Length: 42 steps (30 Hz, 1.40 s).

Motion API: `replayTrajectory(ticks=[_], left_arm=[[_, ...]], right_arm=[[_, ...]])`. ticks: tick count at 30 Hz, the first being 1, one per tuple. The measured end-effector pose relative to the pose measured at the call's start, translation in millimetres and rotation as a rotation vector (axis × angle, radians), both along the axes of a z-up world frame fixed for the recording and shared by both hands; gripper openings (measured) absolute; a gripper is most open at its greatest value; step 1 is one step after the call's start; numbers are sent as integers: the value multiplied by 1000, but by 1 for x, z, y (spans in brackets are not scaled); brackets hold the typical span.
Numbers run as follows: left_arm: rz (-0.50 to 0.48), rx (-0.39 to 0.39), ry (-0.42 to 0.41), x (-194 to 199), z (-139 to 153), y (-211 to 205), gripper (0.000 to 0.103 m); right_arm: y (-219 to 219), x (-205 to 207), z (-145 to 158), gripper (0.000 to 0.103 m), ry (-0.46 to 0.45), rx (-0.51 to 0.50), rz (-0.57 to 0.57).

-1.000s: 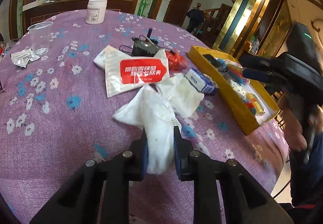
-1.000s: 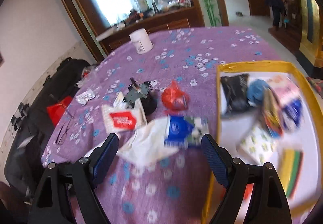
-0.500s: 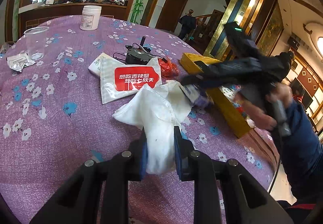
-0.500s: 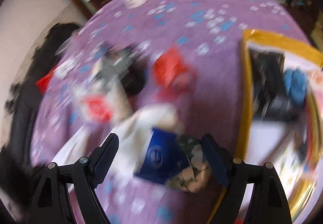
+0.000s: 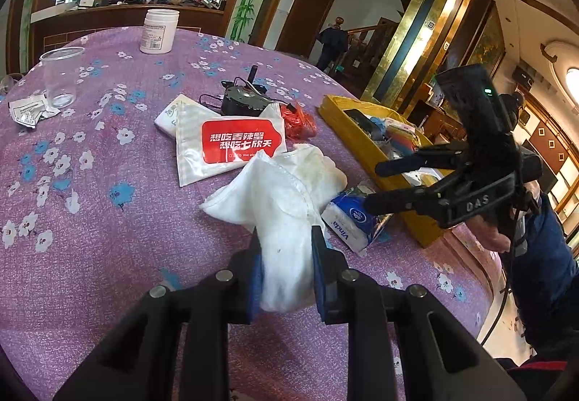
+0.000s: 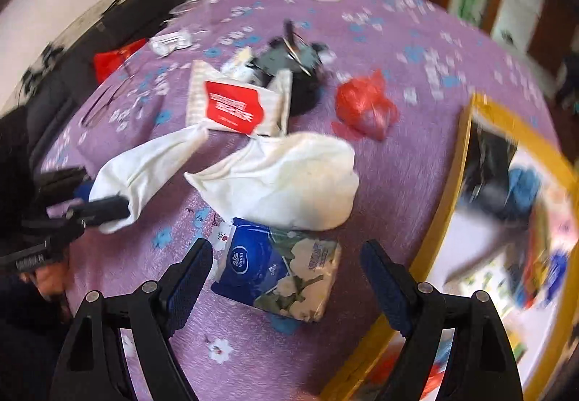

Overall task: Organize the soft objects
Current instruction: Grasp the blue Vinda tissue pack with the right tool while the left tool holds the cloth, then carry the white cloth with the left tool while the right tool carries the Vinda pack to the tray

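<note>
My left gripper (image 5: pixel 286 249) is shut on the near end of a white cloth (image 5: pixel 286 198), which trails across the purple flowered tablecloth. A blue and white tissue pack (image 5: pixel 347 220) lies just right of the cloth. In the right wrist view my right gripper (image 6: pixel 286 256) stands open and points steeply down, one finger on each side of the tissue pack (image 6: pixel 278 278), pads apart from it. The left wrist view shows the right gripper (image 5: pixel 371 185) hanging over the pack. The white cloth (image 6: pixel 289 180) runs left to the left gripper (image 6: pixel 101 195).
A yellow tray (image 5: pixel 347 126) (image 6: pixel 445 205) with several soft items stands right of the pack. A red plastic bag (image 6: pixel 365 104), a wet-wipes packet (image 5: pixel 235 144) and a small black motor (image 5: pixel 242 101) lie beyond the cloth. A white jar (image 5: pixel 159 30) and a clear cup (image 5: pixel 59 75) stand far back.
My right gripper has come from over the tray down to the tissue pack and rolled, still open. The left gripper has kept still with the cloth in it.
</note>
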State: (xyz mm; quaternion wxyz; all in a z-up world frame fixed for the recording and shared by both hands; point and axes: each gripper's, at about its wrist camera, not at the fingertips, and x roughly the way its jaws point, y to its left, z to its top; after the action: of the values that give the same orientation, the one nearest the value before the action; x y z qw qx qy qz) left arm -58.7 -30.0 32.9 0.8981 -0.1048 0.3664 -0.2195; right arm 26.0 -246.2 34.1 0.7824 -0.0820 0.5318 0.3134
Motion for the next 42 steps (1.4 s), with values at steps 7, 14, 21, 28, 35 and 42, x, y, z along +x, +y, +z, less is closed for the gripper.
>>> replayTrajectory(ticks=[7,14,21,28,35,42], left_arm=[[-4,0,-4,-1,1,0,21],[-4,0,-8,-1,1,0,21],[-7,6,-25,-4,3,-2,21],[11,19,-21,-4,3,-2,21],[26,63,-7,-4,2,-9,21],[20,77,-9,-6,7,-18,21]], right_arm=[[9,-12,-7,89,38,1,-141],[21,-31,-20,78,-64,-95,-202],[0,-46,-11,77,-102,46,-290],[-11,-60,-8,77,-101,103,-291],[-29,-69,-2,77,-103,146,-315],[-41,-75,8,77,-116,194,-329]])
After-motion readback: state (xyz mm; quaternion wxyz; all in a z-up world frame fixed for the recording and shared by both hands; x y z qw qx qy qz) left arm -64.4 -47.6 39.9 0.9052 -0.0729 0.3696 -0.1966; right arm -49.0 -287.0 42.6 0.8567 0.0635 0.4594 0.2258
